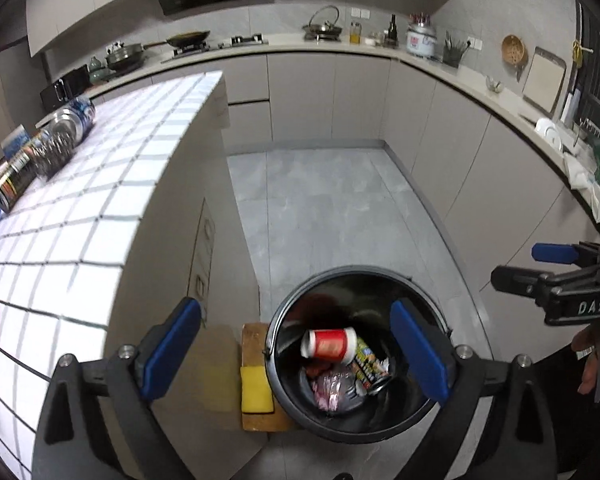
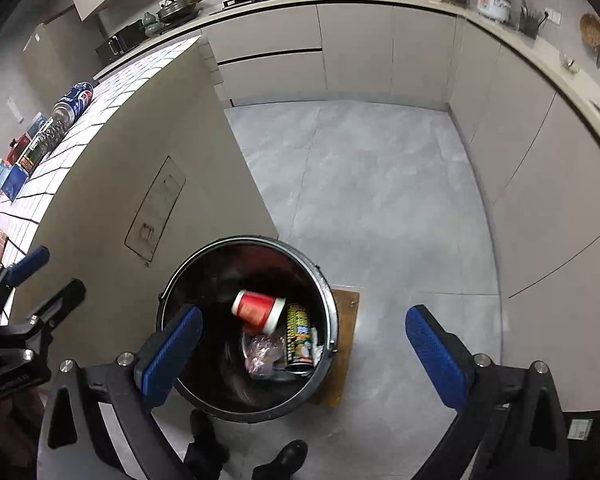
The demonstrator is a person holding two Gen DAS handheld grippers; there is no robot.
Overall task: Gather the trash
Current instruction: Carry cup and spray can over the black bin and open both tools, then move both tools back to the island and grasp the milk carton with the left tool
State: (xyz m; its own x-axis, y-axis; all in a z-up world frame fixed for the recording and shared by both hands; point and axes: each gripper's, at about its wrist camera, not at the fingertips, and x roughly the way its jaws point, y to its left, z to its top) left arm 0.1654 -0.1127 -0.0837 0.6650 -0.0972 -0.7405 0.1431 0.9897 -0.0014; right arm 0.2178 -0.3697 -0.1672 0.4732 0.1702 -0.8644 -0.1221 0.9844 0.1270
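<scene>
A black round trash bin [image 1: 286,312] [image 2: 172,280] stands on the floor beside the tiled island. A red and white cup [image 1: 329,345] [image 2: 258,309] is in the bin's mouth above a printed can [image 1: 370,366] [image 2: 299,334] and a crumpled wrapper [image 1: 334,390] [image 2: 262,352]. My left gripper [image 1: 296,354] is open and empty above the bin. My right gripper [image 2: 304,354] is open and empty above the bin's right rim; it also shows in the left wrist view [image 1: 524,266].
On the white tiled island top [image 1: 100,184] [image 2: 60,148] lie a blue can [image 1: 78,114] [image 2: 74,98], a foil-like wad [image 1: 54,148] and a dark printed can [image 1: 14,182]. A wooden board [image 1: 260,424] with a yellow sponge [image 1: 256,392] lies by the bin. Grey floor [image 2: 380,184] and cabinets lie beyond.
</scene>
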